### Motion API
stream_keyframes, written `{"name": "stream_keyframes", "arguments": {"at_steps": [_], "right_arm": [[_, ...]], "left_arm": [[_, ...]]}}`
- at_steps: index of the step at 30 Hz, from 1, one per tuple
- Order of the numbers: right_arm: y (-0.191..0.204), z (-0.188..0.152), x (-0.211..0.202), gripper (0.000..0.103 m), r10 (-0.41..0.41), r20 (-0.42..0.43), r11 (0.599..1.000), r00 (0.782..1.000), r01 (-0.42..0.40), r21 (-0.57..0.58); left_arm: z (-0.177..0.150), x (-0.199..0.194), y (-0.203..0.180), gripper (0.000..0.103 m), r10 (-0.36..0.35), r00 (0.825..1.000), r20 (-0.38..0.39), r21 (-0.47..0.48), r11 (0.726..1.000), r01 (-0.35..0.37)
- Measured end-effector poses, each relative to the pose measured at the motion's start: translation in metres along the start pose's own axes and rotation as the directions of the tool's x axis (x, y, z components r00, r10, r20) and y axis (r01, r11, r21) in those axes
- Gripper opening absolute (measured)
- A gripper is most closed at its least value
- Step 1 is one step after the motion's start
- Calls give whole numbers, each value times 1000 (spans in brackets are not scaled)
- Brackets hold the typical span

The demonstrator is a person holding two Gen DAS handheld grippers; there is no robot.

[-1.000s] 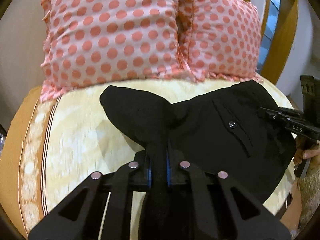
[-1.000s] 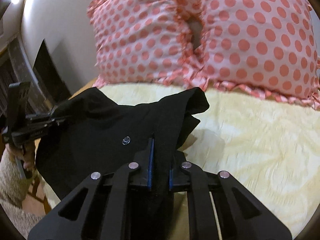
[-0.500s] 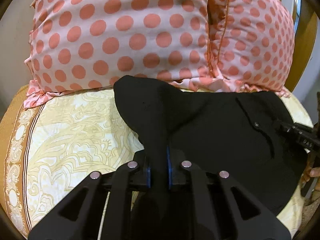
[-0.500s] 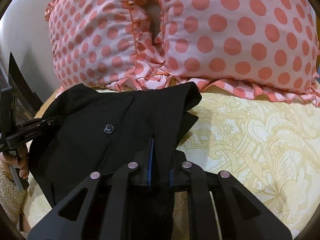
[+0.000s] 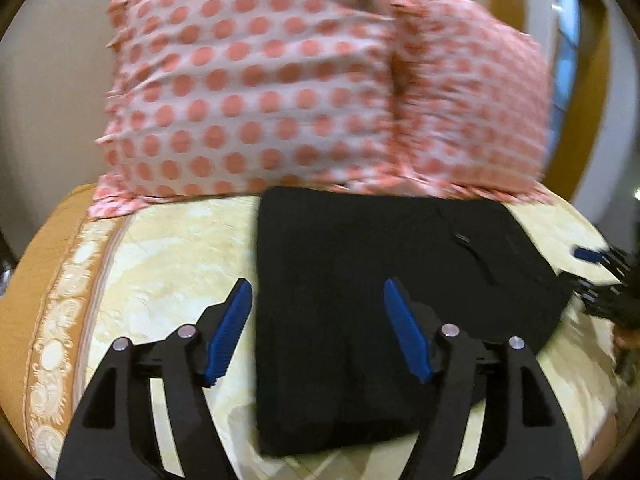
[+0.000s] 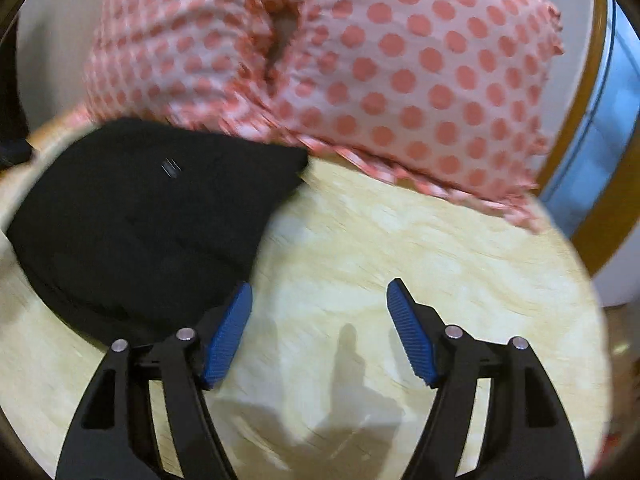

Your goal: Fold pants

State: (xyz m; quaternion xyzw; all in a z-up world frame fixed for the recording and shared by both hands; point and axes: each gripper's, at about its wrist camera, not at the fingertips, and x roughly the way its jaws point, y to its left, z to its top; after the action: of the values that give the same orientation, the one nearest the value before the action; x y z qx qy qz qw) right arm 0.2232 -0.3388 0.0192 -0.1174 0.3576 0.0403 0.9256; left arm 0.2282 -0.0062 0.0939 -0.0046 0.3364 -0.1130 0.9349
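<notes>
The black pants (image 5: 380, 300) lie folded flat on the cream patterned bedspread (image 5: 160, 264), their far edge against the pillows. My left gripper (image 5: 318, 292) is open and empty, its blue pads above the left part of the fold. In the right wrist view the pants (image 6: 152, 216) lie to the left. My right gripper (image 6: 319, 290) is open and empty over bare bedspread (image 6: 400, 248), its left pad near the pants' right edge. The right gripper also shows at the right edge of the left wrist view (image 5: 600, 276).
Two pink pillows with coral dots (image 5: 320, 80) stand against the headboard, also in the right wrist view (image 6: 380, 60). An orange border (image 5: 44, 280) runs along the bed's left side. A wooden frame (image 6: 600, 120) rises at the right.
Both grippers have opened and let go of the pants, which now lie flat on the bed. Both have drawn back; the right one has shifted right, off the fabric.
</notes>
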Motion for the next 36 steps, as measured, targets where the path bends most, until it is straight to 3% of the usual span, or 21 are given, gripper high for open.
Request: {"name": "stream_keyframes", "arguments": {"at_steps": [4,7,9,14,16,18,20,23,25,28,31,33,36], "right_arm": [[2,-10,19,71,-57,-100,997,993,52,-51],[1,-10,16,71,-55,-87,998,995,52,-34],[1,-8,6,71,-10,-30,1000,999,10,-11],[14,-7,-40,71,-27,121,999,992,25,21],[19,-6,-61,71,15,204,998,979,-28,63],[29,0,-69,71,112,241,989,964,-132,70],[51,9,-61,71,208,199,976,958,-216,19],[85,18,-29,71,205,49,977,977,-202,-69],[91,15,-8,71,200,-74,975,977,-206,-78],[81,16,-2,71,254,-103,966,962,-258,-32],[84,13,-10,71,232,-64,972,971,-234,-35],[82,8,-23,73,213,-20,976,977,-214,-39],[86,-3,-42,79,271,6,962,962,-271,-24]], "left_arm": [[-7,7,-24,72,-48,998,-38,58,997,50],[-14,23,-32,72,-45,995,-84,71,996,51],[-20,29,-32,72,-51,993,-106,54,997,57],[-34,32,-32,74,-33,990,-138,51,998,41],[-36,35,-32,76,-25,989,-148,51,998,33],[-36,39,-33,77,-15,987,-162,48,999,23],[-37,39,-33,77,-8,986,-168,42,999,15],[-39,40,-30,77,-6,983,-185,30,999,12],[-41,40,-29,78,-7,981,-195,26,1000,13],[-42,39,-32,79,7,980,-200,39,999,0],[-43,33,-33,80,31,984,-178,47,999,-23],[-47,20,-33,87,53,989,-138,47,998,-47],[-52,7,-33,94,52,992,-119,38,998,-48]]}}
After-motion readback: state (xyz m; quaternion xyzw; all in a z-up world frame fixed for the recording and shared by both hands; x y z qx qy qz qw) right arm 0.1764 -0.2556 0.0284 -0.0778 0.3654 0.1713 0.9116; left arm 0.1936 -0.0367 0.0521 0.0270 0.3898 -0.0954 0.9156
